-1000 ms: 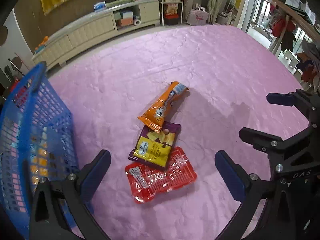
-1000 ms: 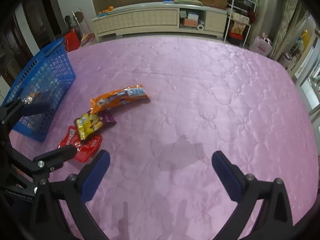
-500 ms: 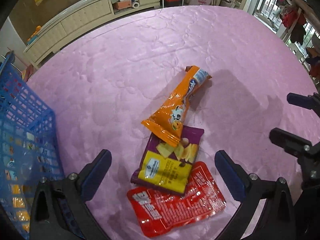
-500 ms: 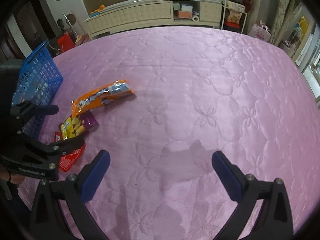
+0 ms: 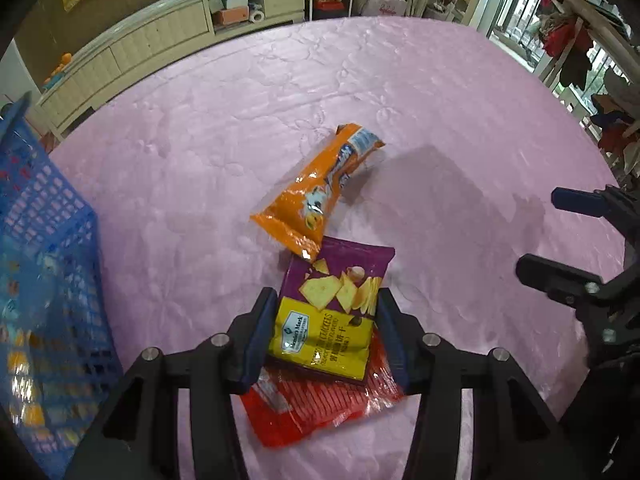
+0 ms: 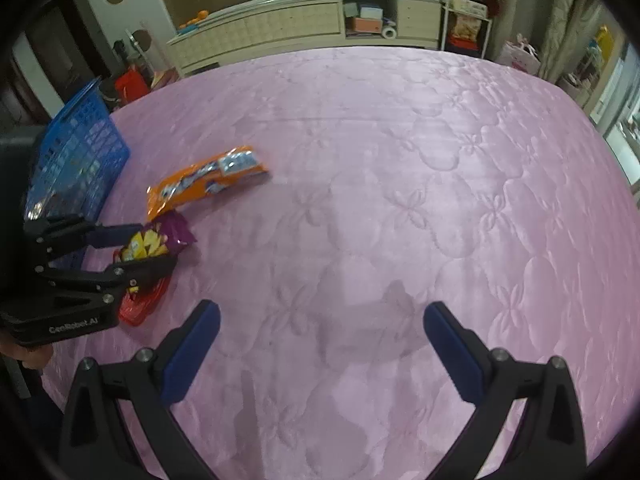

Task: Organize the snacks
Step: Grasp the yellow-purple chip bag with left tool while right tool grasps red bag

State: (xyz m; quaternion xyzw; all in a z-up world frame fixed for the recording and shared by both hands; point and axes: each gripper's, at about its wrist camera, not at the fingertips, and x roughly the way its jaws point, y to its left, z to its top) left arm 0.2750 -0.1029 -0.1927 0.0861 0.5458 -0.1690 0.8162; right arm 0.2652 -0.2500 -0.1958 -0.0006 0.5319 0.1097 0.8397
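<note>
Three snack packs lie on the pink quilted surface [image 5: 240, 128]. My left gripper [image 5: 326, 332] has its fingers closed against both sides of the purple and yellow cracker bag [image 5: 332, 316], which lies on a red pack [image 5: 316, 404]. An orange pack [image 5: 320, 192] lies just beyond, touching the purple bag's top. From the right wrist view the left gripper [image 6: 132, 250] is on the purple bag [image 6: 160, 240] at the left, with the orange pack [image 6: 208, 180] behind. My right gripper [image 6: 320, 352] is open and empty over bare quilt.
A blue plastic basket [image 5: 36, 280] with snacks inside stands at the left, also seen in the right wrist view [image 6: 76, 160]. A low white cabinet [image 6: 300, 24] runs along the far edge. The right gripper shows at the right edge of the left wrist view [image 5: 580, 240].
My left gripper has moved down and forward to the snack pile and its fingers have closed from wide open onto the purple bag. The right gripper stays open.
</note>
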